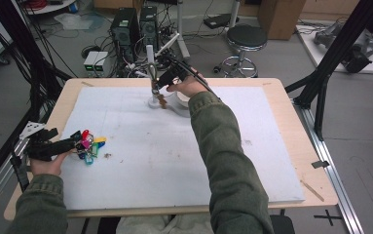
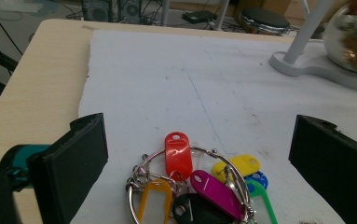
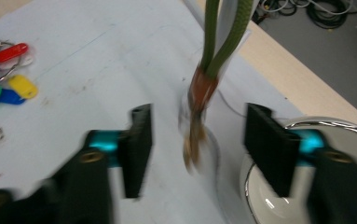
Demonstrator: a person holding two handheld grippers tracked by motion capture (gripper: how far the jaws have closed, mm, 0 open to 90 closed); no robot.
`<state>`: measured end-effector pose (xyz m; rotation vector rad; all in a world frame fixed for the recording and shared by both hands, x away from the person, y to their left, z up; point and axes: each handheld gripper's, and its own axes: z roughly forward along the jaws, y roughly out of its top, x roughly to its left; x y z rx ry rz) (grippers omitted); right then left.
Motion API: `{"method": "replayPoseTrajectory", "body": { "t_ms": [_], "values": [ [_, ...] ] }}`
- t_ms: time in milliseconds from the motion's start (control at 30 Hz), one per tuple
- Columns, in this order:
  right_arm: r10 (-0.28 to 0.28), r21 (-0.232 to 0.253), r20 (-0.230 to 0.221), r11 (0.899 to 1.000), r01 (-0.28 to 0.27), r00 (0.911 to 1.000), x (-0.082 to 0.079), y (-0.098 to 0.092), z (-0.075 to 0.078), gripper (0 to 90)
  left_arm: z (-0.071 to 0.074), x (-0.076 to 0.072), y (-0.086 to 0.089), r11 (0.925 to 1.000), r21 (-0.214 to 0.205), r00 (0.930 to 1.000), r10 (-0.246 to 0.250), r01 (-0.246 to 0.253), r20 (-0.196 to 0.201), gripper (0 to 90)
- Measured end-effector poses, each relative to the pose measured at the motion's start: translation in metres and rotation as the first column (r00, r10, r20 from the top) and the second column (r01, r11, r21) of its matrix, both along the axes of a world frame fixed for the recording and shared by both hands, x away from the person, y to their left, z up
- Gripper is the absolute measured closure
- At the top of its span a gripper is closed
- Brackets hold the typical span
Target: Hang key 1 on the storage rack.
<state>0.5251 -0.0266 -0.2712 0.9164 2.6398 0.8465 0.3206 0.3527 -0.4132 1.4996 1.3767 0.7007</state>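
Basically: light wooden table point(image 1: 291, 105) carries a white foam sheet point(image 1: 174, 156). Far middle of the sheet has a white stand with an upright post point(image 1: 151, 73), and a round white dish with a chrome rim point(image 3: 278, 196) sits just beside it. Right gripper point(image 3: 197, 147) is at the stand, jaws apart, nothing pressed; a green cord loop with a brown tassel point(image 3: 202, 93) dangles between them, blurred, free of both pads. Left gripper point(image 2: 195, 154) rests at the sheet's near-left edge, jaws wide apart either side of a metal key ring with coloured plastic tags point(image 2: 199, 186), which lies flat on the sheet, untouched by the pads.
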Motion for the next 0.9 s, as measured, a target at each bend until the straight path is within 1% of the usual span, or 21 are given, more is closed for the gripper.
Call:
{"method": "replayPoseTrajectory", "body": {
  "t_ms": [67,100,133,167,200,233,267,300,333,467,533,633,667,733,800,900],
  "values": [
    [-0.008,-0.005,-0.006,1.0,0.008,0.9999,-0.001,-0.002,0.001,16.0,0.0,0.0,0.0,1.0,0.001,1.0,-0.001,0.001,0.002,4.9],
    [-0.014,0.004,-0.023,1.0,0.015,0.9996,-0.001,-0.003,0.001,9.4,0.0,0.0,0.0,1.0,0.002,1.0,-0.001,0.001,0.001,4.9],
    [-0.021,0.008,-0.034,1.0,0.021,0.9992,-0.001,-0.004,0.001,6.7,0.0,0.0,0.0,1.0,0.002,1.0,-0.001,0.001,0.001,4.9],
    [-0.03,0.014,-0.031,0.999,0.03,0.9991,-0.002,-0.006,0.001,0.5,0.0,0.0,0.0,1.0,0.001,1.0,0.001,-0.001,0.001,4.9],
    [-0.036,0.024,-0.029,0.999,0.036,0.9989,-0.003,-0.008,0.002,0.8,0.0,0.0,0.0,1.0,-0.001,1.0,0.003,-0.003,0.002,4.9],
    [-0.034,0.027,-0.035,0.999,0.035,0.9988,-0.003,-0.009,0.002,0.8,0.0,0.0,0.0,1.0,-0.002,1.0,0.002,-0.002,0.003,4.9],
    [-0.031,0.019,-0.041,0.999,0.032,0.9987,-0.004,-0.011,0.003,0.7,0.0,0.0,0.0,1.0,-0.001,1.0,0.002,-0.002,0.003,4.9],
    [-0.022,0.01,-0.031,1.0,0.022,0.9993,-0.004,-0.013,0.003,0.8,0.0,0.0,0.0,1.0,-0.001,1.0,0.003,-0.003,0.003,4.9],
    [-0.031,0.008,-0.035,0.999,0.032,0.9989,-0.005,-0.013,0.004,0.8,0.0,0.0,-0.001,1.0,0.001,1.0,0.001,-0.001,0.0,4.9],
    [-0.03,0.002,-0.017,1.0,0.03,0.9994,-0.011,-0.018,0.011,0.8,0.0,0.001,-0.002,1.0,0.0,1.0,0.0,0.0,0.002,4.9],
    [-0.028,-0.013,-0.011,1.0,0.028,0.9996,-0.014,-0.02,0.013,0.8,0.0,0.001,-0.001,1.0,0.0,1.0,0.0,0.0,0.001,4.9],
    [-0.038,-0.022,-0.005,0.999,0.038,0.9993,-0.018,-0.025,0.017,0.8,0.0,0.001,-0.001,1.0,0.002,1.0,-0.001,0.001,0.001,4.9],
    [-0.045,-0.016,0.0,0.999,0.045,0.999,-0.019,-0.026,0.018,0.8,0.0,0.0,-0.001,1.0,0.003,1.0,-0.001,0.001,0.001,4.9],
    [-0.06,0.015,0.005,0.998,0.06,0.9982,-0.022,-0.032,0.018,0.8,0.0,0.0,-0.001,1.0,0.003,1.0,-0.001,0.001,0.001,4.9],
    [-0.071,0.037,0.003,0.997,0.071,0.9974,-0.023,-0.039,0.014,0.8,0.0,0.0,-0.002,1.0,0.003,1.0,-0.001,0.001,0.002,4.9],
    [-0.083,0.039,-0.005,0.996,0.083,0.9965,-0.026,-0.047,0.008,0.8,0.0,0.001,-0.002,1.0,0.002,1.0,-0.001,0.001,-0.001,4.9]
  ]
}}
